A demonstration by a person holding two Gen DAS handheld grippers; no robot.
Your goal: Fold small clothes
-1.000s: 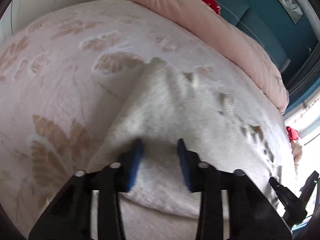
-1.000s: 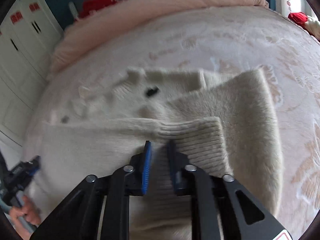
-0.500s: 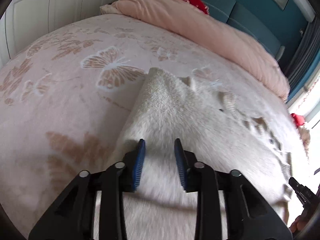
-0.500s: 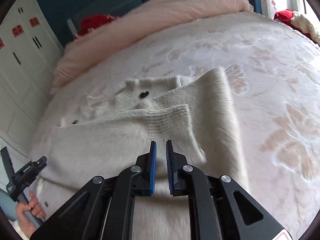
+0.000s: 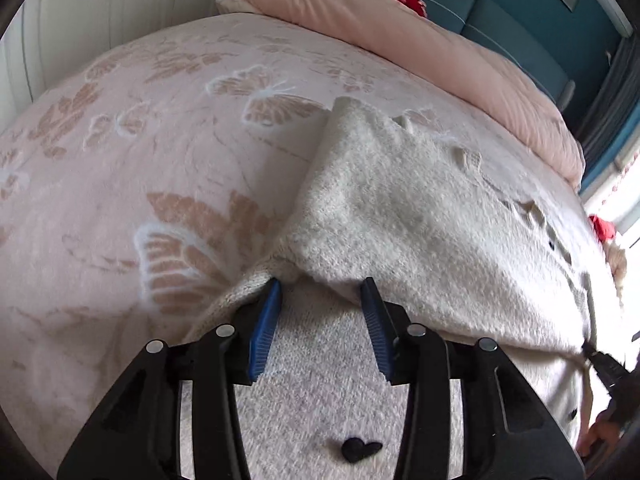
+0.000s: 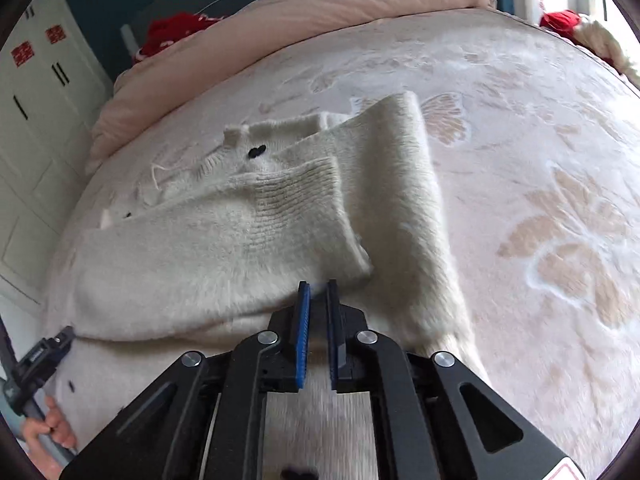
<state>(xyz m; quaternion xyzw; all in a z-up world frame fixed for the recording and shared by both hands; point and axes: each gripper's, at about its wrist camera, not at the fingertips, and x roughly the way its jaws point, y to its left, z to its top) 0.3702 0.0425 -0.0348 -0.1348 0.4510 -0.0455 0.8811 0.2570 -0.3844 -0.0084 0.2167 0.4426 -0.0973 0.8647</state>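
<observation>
Left tool [image 5: 320, 294] spread wide over the cream sweater [image 5: 420, 216]; right tool [image 6: 316, 296] nearly closed, gripping nothing visible.

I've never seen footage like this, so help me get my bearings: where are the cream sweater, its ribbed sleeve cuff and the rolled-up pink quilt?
cream sweater [image 6: 208, 264]: right wrist view, fuzzy folded sleeve.
ribbed sleeve cuff [image 6: 296, 196]: right wrist view, middle of the ribbing.
pink quilt [image 5: 400, 28]: left wrist view, top of the roll.

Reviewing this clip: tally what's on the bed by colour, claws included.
Cream: 1, knit cardigan
Pink: 2, butterfly blanket, rolled duvet
Black-and-blue: 2, left claw, right claw
Total: 5
</observation>
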